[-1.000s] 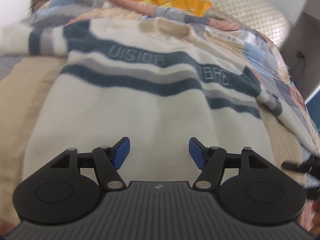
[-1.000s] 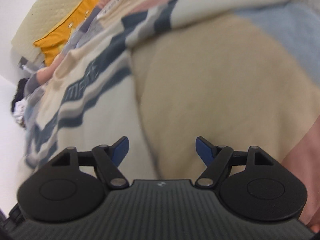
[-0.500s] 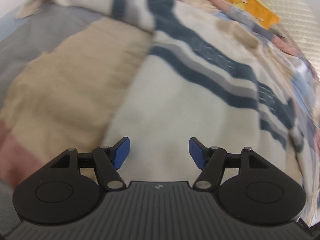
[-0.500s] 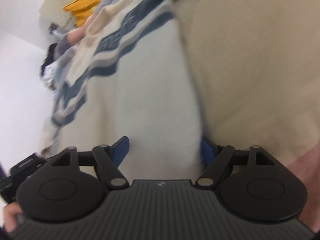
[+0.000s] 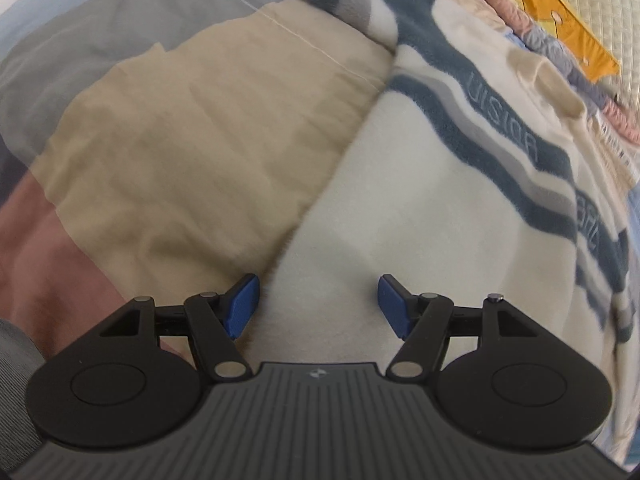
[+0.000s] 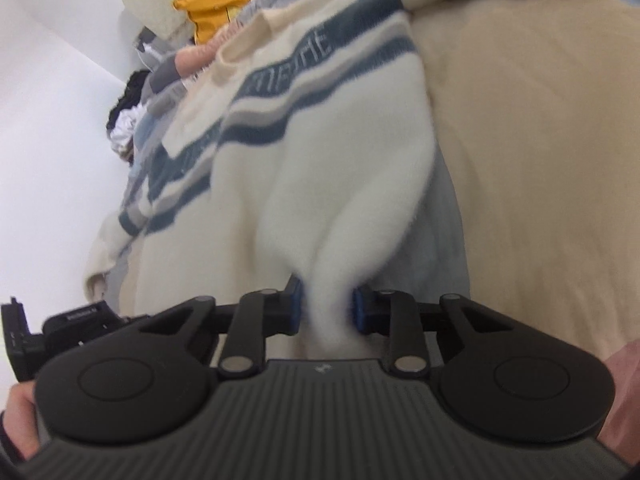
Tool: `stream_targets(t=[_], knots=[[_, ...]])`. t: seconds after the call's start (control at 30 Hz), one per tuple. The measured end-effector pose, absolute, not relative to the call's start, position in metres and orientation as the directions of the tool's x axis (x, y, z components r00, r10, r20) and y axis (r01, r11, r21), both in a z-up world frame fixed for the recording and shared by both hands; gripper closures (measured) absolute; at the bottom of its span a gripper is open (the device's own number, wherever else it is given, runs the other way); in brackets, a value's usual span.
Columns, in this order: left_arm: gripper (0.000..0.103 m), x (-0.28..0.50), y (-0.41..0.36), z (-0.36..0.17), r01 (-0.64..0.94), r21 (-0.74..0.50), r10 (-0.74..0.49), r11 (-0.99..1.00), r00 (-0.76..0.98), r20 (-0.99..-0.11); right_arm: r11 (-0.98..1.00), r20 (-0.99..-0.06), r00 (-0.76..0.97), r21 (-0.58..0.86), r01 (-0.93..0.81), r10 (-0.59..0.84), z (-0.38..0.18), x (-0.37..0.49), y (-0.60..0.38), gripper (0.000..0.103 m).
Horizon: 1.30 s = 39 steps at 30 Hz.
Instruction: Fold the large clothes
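A big, fluffy cream sweater with dark blue and grey stripes [image 5: 452,184] is spread out on a patchwork bed cover of tan, grey and pink squares [image 5: 192,148]. The left gripper [image 5: 318,304] is held over the bottom edge of the sweater, and its jaws are spread wide with nothing between them. One blue pad [image 5: 242,306] is seen right at the side edge of the sweater, where cream meets tan. The right gripper [image 6: 326,306] is closed tight on a bunched bit of the sweater [image 6: 320,184], which is pulled up into a soft point between the blue pads [image 6: 295,304]. A yellow pillow [image 6: 218,8] is seen far up by the padded cream headboard [image 5: 592,4].
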<state>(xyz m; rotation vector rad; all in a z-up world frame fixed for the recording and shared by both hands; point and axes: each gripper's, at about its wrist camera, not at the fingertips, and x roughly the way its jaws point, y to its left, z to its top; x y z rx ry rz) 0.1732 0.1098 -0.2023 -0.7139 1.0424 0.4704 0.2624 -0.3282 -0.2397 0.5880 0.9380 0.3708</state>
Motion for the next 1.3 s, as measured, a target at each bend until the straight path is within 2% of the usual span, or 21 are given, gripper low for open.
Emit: stream_targets(t=[0.13, 0.2, 0.23, 0.27, 0.37, 0.57, 0.67, 0.8, 0.83, 0.87, 0.9, 0.93, 0.97, 1.03, 1.3], knots=[[0.034, 0.176, 0.096, -0.208, -0.632, -0.343, -0.036, 0.695, 0.445, -0.895, 0.745, -0.582, 0.597, 0.666, -0.037, 0.551, -0.230, 0.267, -0.337, 0.078], [0.047, 0.180, 0.091, -0.206, -0.599, -0.347, -0.051, 0.721, 0.454, -0.889, 0.741, -0.568, 0.611, 0.670, -0.045, 0.551, -0.225, 0.267, -0.340, 0.081], [0.065, 0.181, 0.092, -0.205, -0.586, -0.369, -0.076, 0.722, 0.463, -0.883, 0.759, -0.575, 0.622, 0.650, -0.046, 0.531, -0.222, 0.265, -0.339, 0.082], [0.078, 0.183, 0.094, -0.204, -0.580, -0.389, -0.097, 0.716, 0.469, -0.878, 0.775, -0.584, 0.630, 0.630, -0.045, 0.511, -0.220, 0.264, -0.338, 0.082], [0.085, 0.182, 0.099, -0.191, -0.551, -0.420, -0.128, 0.721, 0.491, -0.862, 0.809, -0.623, 0.626, 0.588, -0.021, 0.469, -0.217, 0.260, -0.340, 0.083], [0.086, 0.164, 0.122, -0.149, -0.538, -0.498, -0.145, 0.680, 0.567, -0.811, 0.881, -0.696, 0.605, 0.473, -0.019, 0.387, -0.212, 0.253, -0.332, 0.084], [0.085, 0.160, 0.133, -0.147, -0.558, -0.511, -0.168, 0.654, 0.551, -0.817, 0.897, -0.719, 0.593, 0.442, -0.012, 0.362, -0.214, 0.251, -0.328, 0.083], [0.083, 0.153, 0.142, -0.149, -0.567, -0.505, -0.183, 0.651, 0.528, -0.829, 0.896, -0.738, 0.582, 0.443, 0.035, 0.343, -0.219, 0.251, -0.335, 0.077], [0.082, 0.151, 0.144, -0.147, -0.573, -0.490, -0.164, 0.656, 0.526, -0.835, 0.894, -0.733, 0.590, 0.446, 0.040, 0.339, -0.218, 0.250, -0.337, 0.076], [0.074, 0.151, 0.145, -0.147, -0.568, -0.483, -0.152, 0.666, 0.531, -0.834, 0.895, -0.729, 0.599, 0.443, 0.045, 0.331, -0.216, 0.249, -0.338, 0.074], [0.067, 0.150, 0.145, -0.143, -0.551, -0.484, -0.148, 0.680, 0.544, -0.826, 0.899, -0.729, 0.607, 0.435, 0.052, 0.318, -0.215, 0.248, -0.339, 0.067], [0.054, 0.148, 0.145, -0.139, -0.531, -0.487, -0.143, 0.694, 0.561, -0.815, 0.904, -0.726, 0.620, 0.423, 0.062, 0.297, -0.213, 0.247, -0.340, 0.061], [0.050, 0.147, 0.144, -0.134, -0.510, -0.483, -0.134, 0.712, 0.576, -0.807, 0.910, -0.723, 0.634, 0.409, 0.070, 0.276, -0.211, 0.247, -0.341, 0.059], [0.049, 0.148, 0.136, -0.125, -0.464, -0.459, -0.111, 0.758, 0.601, -0.791, 0.917, -0.710, 0.656, 0.392, 0.069, 0.255, -0.205, 0.248, -0.343, 0.056], [0.049, 0.188, 0.068, -0.112, -0.255, -0.393, -0.147, 0.884, 0.646, -0.749, 0.939, -0.611, 0.750, 0.341, -0.039, 0.253, -0.178, 0.251, -0.334, 0.056]])
